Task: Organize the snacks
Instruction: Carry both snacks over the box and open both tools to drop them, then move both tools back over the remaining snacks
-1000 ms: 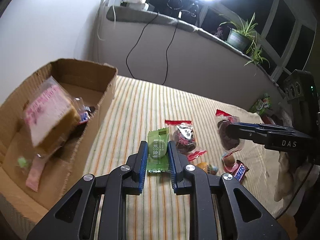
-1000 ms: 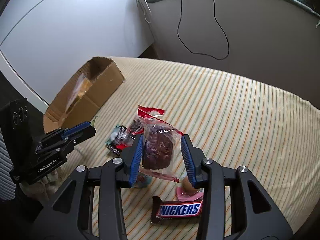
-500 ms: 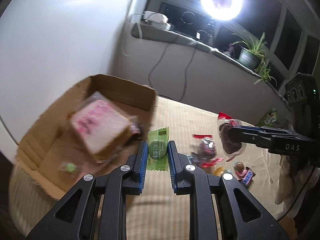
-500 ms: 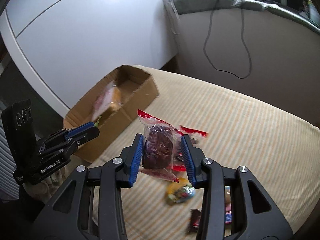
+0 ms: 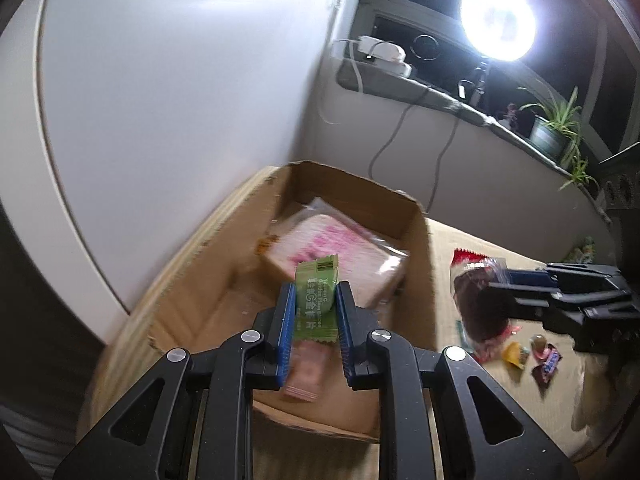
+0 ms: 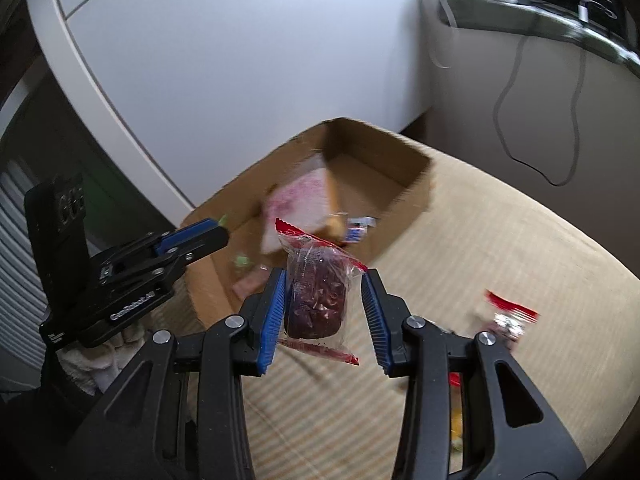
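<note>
While my left hand-held gripper (image 5: 314, 312) clamped the green candy packet (image 5: 314, 304) above the cardboard box (image 5: 420, 264), only its view showed my right hand-held gripper (image 6: 323, 304) clamping the brown cake (image 6: 318, 298) beside the box.

White wall (image 5: 180, 100), ring light (image 5: 498, 20), potted plant (image 5: 554, 130) on windowsill (image 5: 440, 94)

A ring lamp (image 5: 498, 20) glares white above my left view, washing out the wall (image 5: 180, 60). The room is dim; the cardboard box (image 6: 400, 184) smears with blur, and edges bend darkly.
</note>
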A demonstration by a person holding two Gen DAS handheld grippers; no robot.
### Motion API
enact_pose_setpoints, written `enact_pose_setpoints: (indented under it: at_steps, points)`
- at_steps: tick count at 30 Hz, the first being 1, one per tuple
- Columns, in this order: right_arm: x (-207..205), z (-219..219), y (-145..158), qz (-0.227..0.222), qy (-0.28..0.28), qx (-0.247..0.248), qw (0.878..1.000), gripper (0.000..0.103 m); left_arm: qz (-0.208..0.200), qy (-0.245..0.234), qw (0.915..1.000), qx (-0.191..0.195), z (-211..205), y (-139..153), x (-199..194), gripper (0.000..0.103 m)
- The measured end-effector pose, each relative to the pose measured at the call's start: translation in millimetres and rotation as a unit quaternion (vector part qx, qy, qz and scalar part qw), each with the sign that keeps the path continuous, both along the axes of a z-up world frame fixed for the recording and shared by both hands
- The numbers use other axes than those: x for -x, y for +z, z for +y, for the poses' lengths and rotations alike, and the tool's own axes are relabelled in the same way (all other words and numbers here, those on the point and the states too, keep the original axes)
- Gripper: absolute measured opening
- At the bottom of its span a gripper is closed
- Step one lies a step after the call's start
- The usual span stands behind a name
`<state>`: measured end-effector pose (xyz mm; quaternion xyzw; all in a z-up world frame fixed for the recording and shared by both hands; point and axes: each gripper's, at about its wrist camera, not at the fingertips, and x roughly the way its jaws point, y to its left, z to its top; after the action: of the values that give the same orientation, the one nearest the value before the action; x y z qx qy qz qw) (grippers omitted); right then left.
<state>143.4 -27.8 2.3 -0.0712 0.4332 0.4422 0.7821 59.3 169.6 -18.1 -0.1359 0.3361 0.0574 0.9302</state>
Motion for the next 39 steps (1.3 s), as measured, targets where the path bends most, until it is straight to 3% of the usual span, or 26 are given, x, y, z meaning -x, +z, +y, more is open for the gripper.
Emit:
enact_pose_setpoints:
  at_steps: [9,20,24,29,35,39]
  points:
    - [19.2,57.3,-12.9,-0.012,0.05,0.026,0.998,0.04,0.008,0.008,0.9999,-0.006,18.8,-7.3,-1.0,0.019]
    - [16.5,80.0,-33.0,-0.007,0.061,0.058,0.996,0.042,0.014,0.007,0.9999,-0.005,24.1,-10.4,-6.5,0.019]
    - [14.8,79.8,-34.5,-0.005,0.067,0.063,0.996,0.05,0.016,0.004,0.9998,-0.006,22.9,-10.8,-8.4,0.019]
    - [13.0,76.2,-31.0,-0.008,0.065,0.06,0.996,0.054,0.017,0.006,0.9998,-0.008,21.8,-10.4,-9.7,0.02]
    - [14.3,65.2,-22.8,-0.019,0.059,0.051,0.997,0.07,0.017,0.008,0.9998,-0.011,21.7,-7.9,-8.7,0.03]
    - [12.7,51.6,-13.9,-0.027,0.047,0.042,0.998,0.072,0.01,0.009,0.9998,-0.012,18.6,-2.5,-5.1,0.03]
